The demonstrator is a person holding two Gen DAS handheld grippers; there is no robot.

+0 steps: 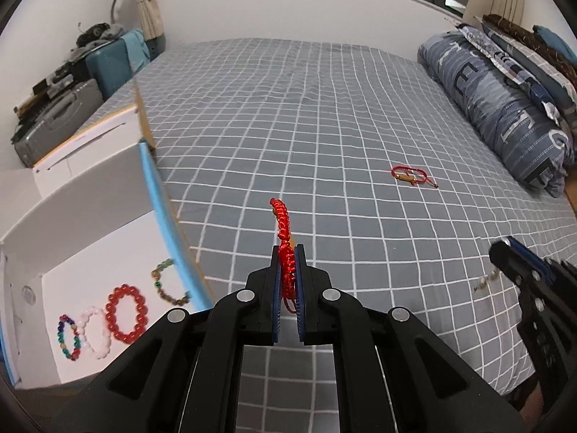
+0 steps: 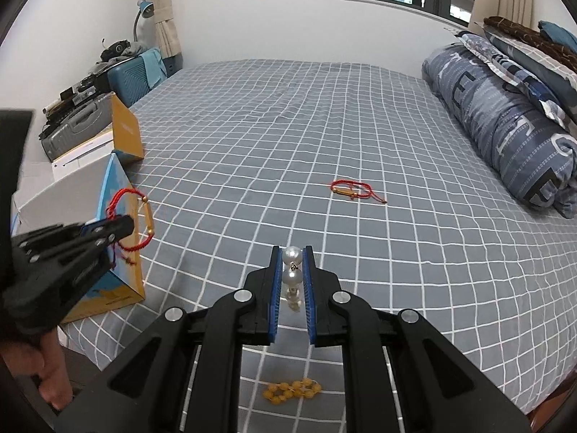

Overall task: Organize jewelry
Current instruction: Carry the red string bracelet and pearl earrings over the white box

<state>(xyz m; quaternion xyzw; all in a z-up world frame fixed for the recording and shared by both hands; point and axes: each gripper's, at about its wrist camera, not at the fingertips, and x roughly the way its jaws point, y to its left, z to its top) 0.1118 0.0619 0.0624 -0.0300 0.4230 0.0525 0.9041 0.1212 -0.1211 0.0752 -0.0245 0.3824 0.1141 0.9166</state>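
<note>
My left gripper (image 1: 288, 250) is shut on a red woven cord bracelet (image 1: 282, 222) that sticks up past its tips. In the right wrist view this left gripper (image 2: 120, 229) hangs beside the box wall (image 2: 119, 270), and the red cord loop with a gold tube (image 2: 135, 216) dangles from it. An open white box (image 1: 90, 195) at the left holds several bead bracelets, among them a red one (image 1: 126, 314). My right gripper (image 2: 291, 252) is shut on a pearl piece (image 2: 291, 277) above the bed. A second red cord bracelet (image 2: 351, 189) and a yellow bead bracelet (image 2: 292, 389) lie on the sheet.
The grey checked bed sheet (image 2: 288, 126) fills the middle. A rolled blue quilt (image 2: 505, 126) and pillows lie along the right side. Suitcases (image 1: 54, 122) and a lamp stand at the far left. A yellow carton (image 2: 124, 133) sits behind the white box.
</note>
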